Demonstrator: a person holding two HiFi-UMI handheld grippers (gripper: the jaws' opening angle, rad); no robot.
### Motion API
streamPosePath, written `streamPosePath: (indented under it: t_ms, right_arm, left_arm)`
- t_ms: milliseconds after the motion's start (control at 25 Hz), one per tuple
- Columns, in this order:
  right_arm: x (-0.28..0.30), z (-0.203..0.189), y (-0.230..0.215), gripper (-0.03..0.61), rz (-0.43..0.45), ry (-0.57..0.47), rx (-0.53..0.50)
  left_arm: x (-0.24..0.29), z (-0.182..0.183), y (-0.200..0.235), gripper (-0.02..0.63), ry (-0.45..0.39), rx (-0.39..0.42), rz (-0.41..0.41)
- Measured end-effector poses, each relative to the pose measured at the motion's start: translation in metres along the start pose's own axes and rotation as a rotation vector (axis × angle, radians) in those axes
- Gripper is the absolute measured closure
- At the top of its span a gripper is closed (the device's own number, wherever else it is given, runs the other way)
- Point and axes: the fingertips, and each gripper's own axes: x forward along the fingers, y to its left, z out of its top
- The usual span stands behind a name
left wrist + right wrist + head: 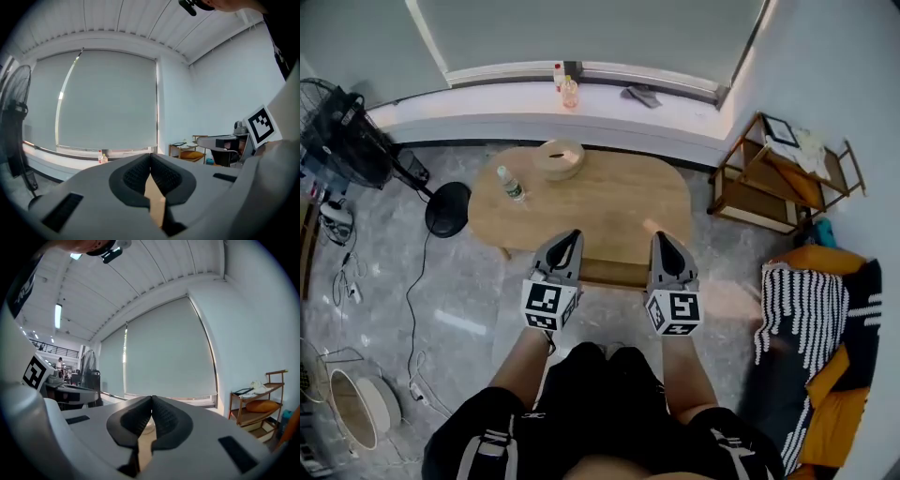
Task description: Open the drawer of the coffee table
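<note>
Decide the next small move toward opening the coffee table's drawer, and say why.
Probably lower the right tongs toward the drawer front, opening them. Both they and the left tongs are shut, empty and held above the coffee table.

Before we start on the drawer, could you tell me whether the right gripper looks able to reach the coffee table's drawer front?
Probably yes: the right gripper is shut and empty, and nothing lies between it and the drawer front.

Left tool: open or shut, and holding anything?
Shut and empty: on the left tool, its own view shows the dark pads meeting at the tips, nothing between them.
</note>
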Motion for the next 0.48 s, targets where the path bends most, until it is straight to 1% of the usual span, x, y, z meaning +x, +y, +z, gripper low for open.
streamPosePath:
  t_ms: [120,240,320,480]
  right_arm:
    - [-0.025,0.078,0.013,0.565,0.006,-0.002,0.007]
    - [-0.049,0.133,0.016,0.566,-0.011,-0.020,0.001]
    - [-0.059,0.155,0.016,0.566,-0.027,-0.040,-0.007]
    - [-0.073,0.172,0.021,0.566,-0.036,-0.059,-0.023]
  left_arm:
    - [-0.029,0.077,-0.007,0.592,0.003,-0.009,0.021]
    - [-0.054,0.133,-0.022,0.592,-0.010,0.008,0.011]
    - [-0.065,0.155,-0.029,0.592,-0.026,0.041,0.002]
    - [-0.083,0.174,-0.042,0.592,-0.058,0.089,0.003]
